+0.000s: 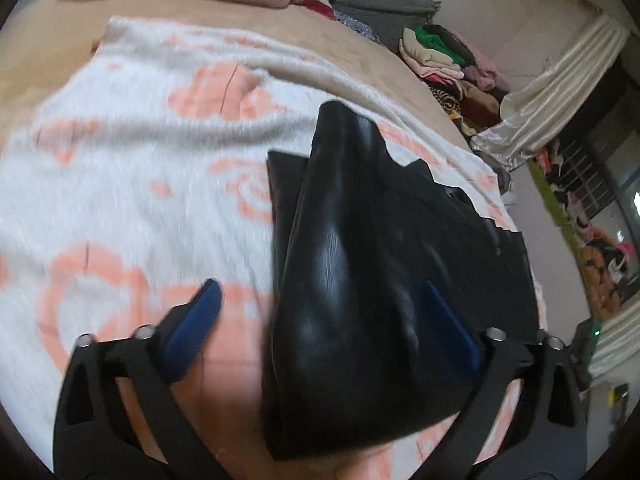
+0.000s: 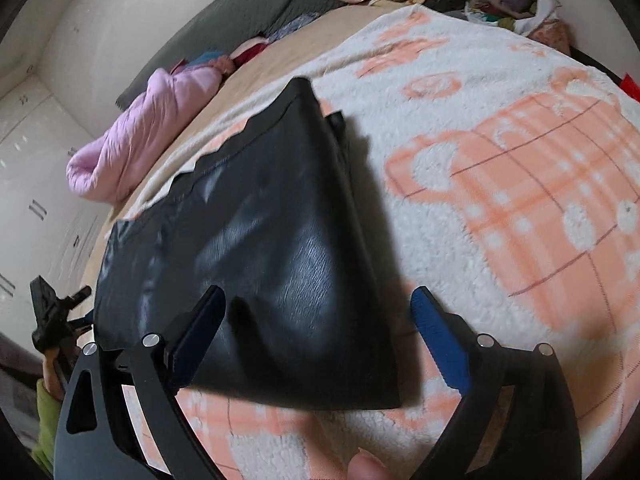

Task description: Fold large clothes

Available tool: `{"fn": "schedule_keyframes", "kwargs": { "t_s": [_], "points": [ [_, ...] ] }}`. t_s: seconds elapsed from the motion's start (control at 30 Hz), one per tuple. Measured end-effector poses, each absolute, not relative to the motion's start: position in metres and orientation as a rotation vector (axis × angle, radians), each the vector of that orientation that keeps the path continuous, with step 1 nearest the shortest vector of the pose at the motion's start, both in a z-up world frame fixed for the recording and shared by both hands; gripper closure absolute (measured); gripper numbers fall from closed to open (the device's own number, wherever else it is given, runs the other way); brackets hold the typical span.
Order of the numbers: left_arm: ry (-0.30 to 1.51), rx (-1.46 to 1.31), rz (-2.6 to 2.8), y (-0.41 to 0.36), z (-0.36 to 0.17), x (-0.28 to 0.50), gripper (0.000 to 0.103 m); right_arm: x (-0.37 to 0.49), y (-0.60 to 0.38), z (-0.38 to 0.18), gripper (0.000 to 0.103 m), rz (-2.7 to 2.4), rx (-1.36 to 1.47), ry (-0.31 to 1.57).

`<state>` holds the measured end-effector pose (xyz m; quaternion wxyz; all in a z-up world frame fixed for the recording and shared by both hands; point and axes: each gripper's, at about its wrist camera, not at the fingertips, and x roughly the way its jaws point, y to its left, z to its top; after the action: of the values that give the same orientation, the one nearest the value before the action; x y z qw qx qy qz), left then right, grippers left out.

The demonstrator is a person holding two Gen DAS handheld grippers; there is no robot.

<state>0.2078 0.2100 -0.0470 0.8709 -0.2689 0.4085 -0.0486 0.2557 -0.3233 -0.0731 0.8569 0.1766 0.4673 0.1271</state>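
A shiny black garment (image 1: 352,280) lies folded on a white blanket with orange prints (image 1: 132,168). In the left wrist view my left gripper (image 1: 324,300) is open, its blue-padded fingers (image 1: 192,328) standing wide on either side of the garment's near end. In the right wrist view the same black garment (image 2: 272,248) lies between the wide-open fingers of my right gripper (image 2: 320,312), and the left finger (image 2: 200,332) rests over its near edge. The blanket (image 2: 500,200) spreads to the right. Neither gripper grasps the cloth.
A pink quilt (image 2: 132,144) and grey pillows (image 2: 248,16) lie at the head of the bed. A heap of mixed clothes (image 1: 452,64) sits along the bed's far side by a cream curtain (image 1: 552,92). The left gripper (image 2: 52,316) shows at the right wrist view's left edge.
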Motion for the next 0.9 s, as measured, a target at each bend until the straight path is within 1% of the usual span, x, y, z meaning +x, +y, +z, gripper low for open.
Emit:
{"fn": "schedule_keyframes", "kwargs": {
  "t_s": [0.1,0.13,0.17,0.2,0.27,0.3,0.33,0.37,0.43,0.5,0.63,0.8,0.9],
  "points": [
    [0.891,-0.578,-0.110,0.202,-0.056,0.208,0.010,0.257,-0.322,-0.076,0.009,0.268,0.378,0.984],
    [0.898,-0.579,-0.110,0.199,-0.059,0.208,0.010,0.257,-0.323,-0.076,0.013,0.265,0.388,0.982],
    [0.897,-0.579,-0.114,0.194,-0.060,0.208,0.014,0.257,-0.322,-0.076,0.028,0.269,0.387,0.980],
    [0.899,-0.569,-0.106,0.190,-0.061,0.208,0.030,0.257,-0.321,-0.075,0.040,0.283,0.387,0.974],
    [0.898,-0.531,-0.078,0.181,-0.060,0.207,0.038,0.254,-0.319,-0.074,0.052,0.308,0.407,0.975],
    [0.900,-0.533,-0.079,0.181,-0.060,0.207,0.044,0.254,-0.318,-0.074,0.057,0.308,0.399,0.977],
    [0.900,-0.534,-0.080,0.181,-0.060,0.207,0.051,0.251,-0.319,-0.072,0.067,0.306,0.389,0.970],
    [0.896,-0.529,-0.078,0.180,-0.058,0.205,0.054,0.250,-0.321,-0.071,0.073,0.308,0.393,0.967],
    [0.886,-0.519,-0.078,0.180,-0.054,0.199,0.064,0.246,-0.325,-0.067,0.077,0.319,0.416,0.961],
    [0.878,-0.519,-0.075,0.181,-0.051,0.193,0.068,0.242,-0.327,-0.064,0.078,0.327,0.415,0.969],
    [0.868,-0.536,-0.087,0.180,-0.045,0.173,0.071,0.221,-0.330,-0.053,0.079,0.326,0.373,0.977],
    [0.889,-0.511,-0.102,0.168,-0.043,0.151,0.071,0.199,-0.340,-0.049,0.079,0.304,0.372,1.001],
    [0.894,-0.512,-0.094,0.165,-0.047,0.143,0.070,0.192,-0.341,-0.048,0.076,0.283,0.332,0.998]
  ]
}}
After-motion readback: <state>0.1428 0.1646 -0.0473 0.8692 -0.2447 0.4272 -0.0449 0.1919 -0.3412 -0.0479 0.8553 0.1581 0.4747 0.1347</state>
